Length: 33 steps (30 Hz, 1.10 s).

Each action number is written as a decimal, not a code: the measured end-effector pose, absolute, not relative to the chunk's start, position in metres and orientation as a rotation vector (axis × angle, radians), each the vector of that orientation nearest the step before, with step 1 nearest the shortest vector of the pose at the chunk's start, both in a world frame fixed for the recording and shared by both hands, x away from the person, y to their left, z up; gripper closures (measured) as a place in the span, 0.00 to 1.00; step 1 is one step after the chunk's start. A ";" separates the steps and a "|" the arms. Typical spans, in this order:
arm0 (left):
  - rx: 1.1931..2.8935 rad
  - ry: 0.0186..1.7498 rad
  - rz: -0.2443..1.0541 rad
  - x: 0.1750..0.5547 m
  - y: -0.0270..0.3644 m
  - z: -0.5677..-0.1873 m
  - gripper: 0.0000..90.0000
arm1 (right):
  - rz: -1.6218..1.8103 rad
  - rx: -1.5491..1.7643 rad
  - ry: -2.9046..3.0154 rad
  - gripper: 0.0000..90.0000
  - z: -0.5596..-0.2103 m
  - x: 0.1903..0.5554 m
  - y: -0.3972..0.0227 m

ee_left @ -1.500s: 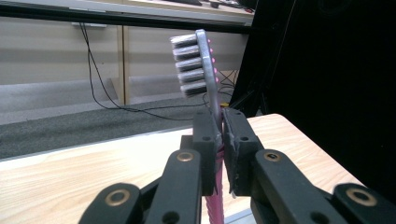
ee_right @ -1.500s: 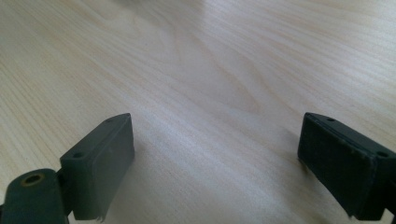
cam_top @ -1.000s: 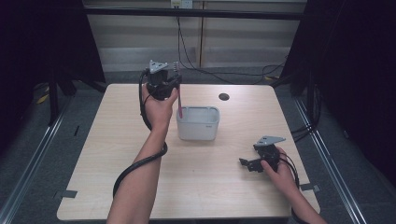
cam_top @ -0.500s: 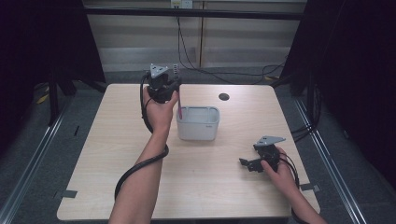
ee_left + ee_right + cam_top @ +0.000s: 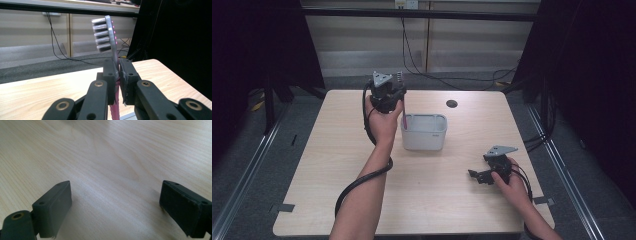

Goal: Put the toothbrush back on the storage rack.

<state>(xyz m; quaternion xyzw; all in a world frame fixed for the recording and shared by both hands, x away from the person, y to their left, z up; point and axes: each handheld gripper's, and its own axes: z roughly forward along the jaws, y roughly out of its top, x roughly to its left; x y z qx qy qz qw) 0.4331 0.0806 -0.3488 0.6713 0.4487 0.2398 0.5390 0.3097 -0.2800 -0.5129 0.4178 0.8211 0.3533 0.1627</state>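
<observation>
— Left gripper view first: what is in the jaws?
— A toothbrush (image 5: 110,37), grey head with dark bristles uppermost, pink handle running down between the pads. The left gripper (image 5: 118,75) is clamped tight on its neck.
— And where is that over the table?
— From the high view, the left gripper (image 5: 387,92) is held up at the near-left corner of the white bin (image 5: 424,132), and the pink handle (image 5: 404,117) hangs down to the bin's rim; whether it touches I cannot tell.
— The other tool?
— The right gripper (image 5: 482,175) rests low on the table (image 5: 312,175) near its right edge, well apart from the bin. Its own view shows the jaws standing wide, bare wood between them.
— Surroundings?
— Pale wooden tabletop with a dark round hole (image 5: 451,103) toward the far side, cables on the grey floor, a pale wall behind, black curtains at both sides.
— Any change from a second ago?
— The left hand has shifted slightly away from the bin's middle; the right has stayed put.
</observation>
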 end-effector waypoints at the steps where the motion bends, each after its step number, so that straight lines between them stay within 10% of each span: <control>1: 1.601 1.067 0.573 0.433 0.080 -0.350 0.93 | 1.008 1.192 2.342 0.11 -0.513 0.310 -0.280; 33: 1.605 1.075 0.572 0.426 0.084 -0.368 0.93 | 1.008 1.188 2.345 0.11 -0.513 0.309 -0.280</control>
